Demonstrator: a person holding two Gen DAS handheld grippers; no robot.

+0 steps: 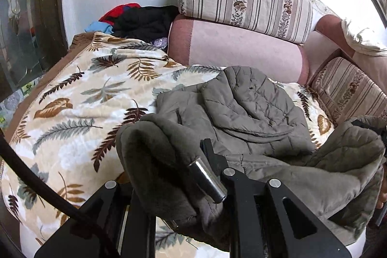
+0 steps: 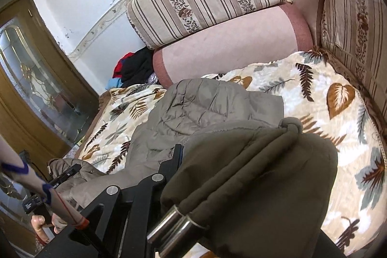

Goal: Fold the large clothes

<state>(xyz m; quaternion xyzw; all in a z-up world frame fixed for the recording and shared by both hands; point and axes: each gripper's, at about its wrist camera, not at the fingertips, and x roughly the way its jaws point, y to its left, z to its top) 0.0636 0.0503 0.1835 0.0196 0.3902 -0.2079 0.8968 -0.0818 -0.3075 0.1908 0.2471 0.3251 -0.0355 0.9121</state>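
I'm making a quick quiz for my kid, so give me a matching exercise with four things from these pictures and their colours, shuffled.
Things:
1. quilted jacket
2. blanket
3. bolster
4. clothes pile

Colours:
A. pink
B. black, red and blue
C. olive grey
D. cream with brown and grey leaves

Pairs: 1-C, 2-D, 3-A, 4-B

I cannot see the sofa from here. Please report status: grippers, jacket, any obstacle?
Left gripper shut on jacket edge. Right gripper shut on its other edge. Jacket half lifted off leaf-print blanket. Nothing in the way.
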